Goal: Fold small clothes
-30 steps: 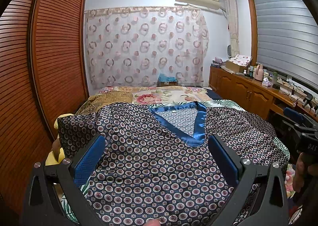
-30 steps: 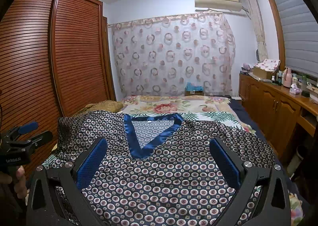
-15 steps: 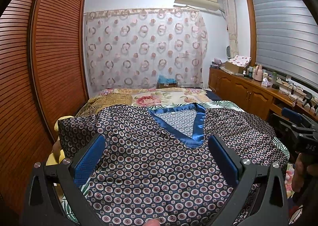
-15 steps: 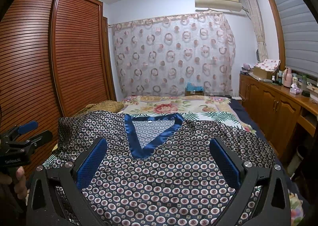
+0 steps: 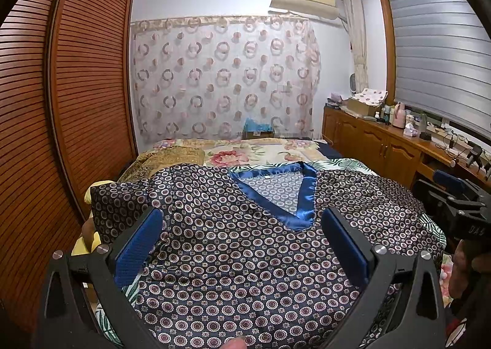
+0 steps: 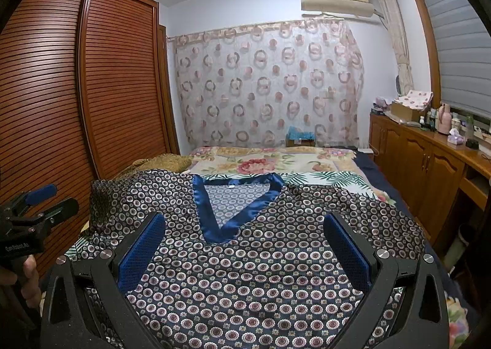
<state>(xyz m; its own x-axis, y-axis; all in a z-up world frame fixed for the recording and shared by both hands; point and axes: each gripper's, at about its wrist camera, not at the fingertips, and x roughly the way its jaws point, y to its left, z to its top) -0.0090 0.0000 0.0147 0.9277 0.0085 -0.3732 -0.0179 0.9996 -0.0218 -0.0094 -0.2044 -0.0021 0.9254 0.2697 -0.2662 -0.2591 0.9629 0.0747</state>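
Observation:
A dark navy top with a circle print [image 5: 239,257] lies spread flat on the bed, its blue satin V-neck [image 5: 302,207] pointing toward me. It also shows in the right wrist view [image 6: 251,269], with the V-neck [image 6: 221,226] at centre. My left gripper [image 5: 242,247] is open and empty, hovering above the top's lower left part. My right gripper [image 6: 244,249] is open and empty above the lower right part. Each gripper shows at the edge of the other's view: the right one [image 5: 460,204] and the left one [image 6: 33,211].
The bed [image 6: 270,161] has a floral cover and a golden cloth [image 5: 172,155] at the far left. A slatted wooden wardrobe [image 5: 61,103] runs along the left. A wooden sideboard [image 6: 429,171] with bottles stands at the right. A curtain [image 5: 224,79] hangs behind.
Both views have shifted only slightly. The top lies as before and both grippers stay open.

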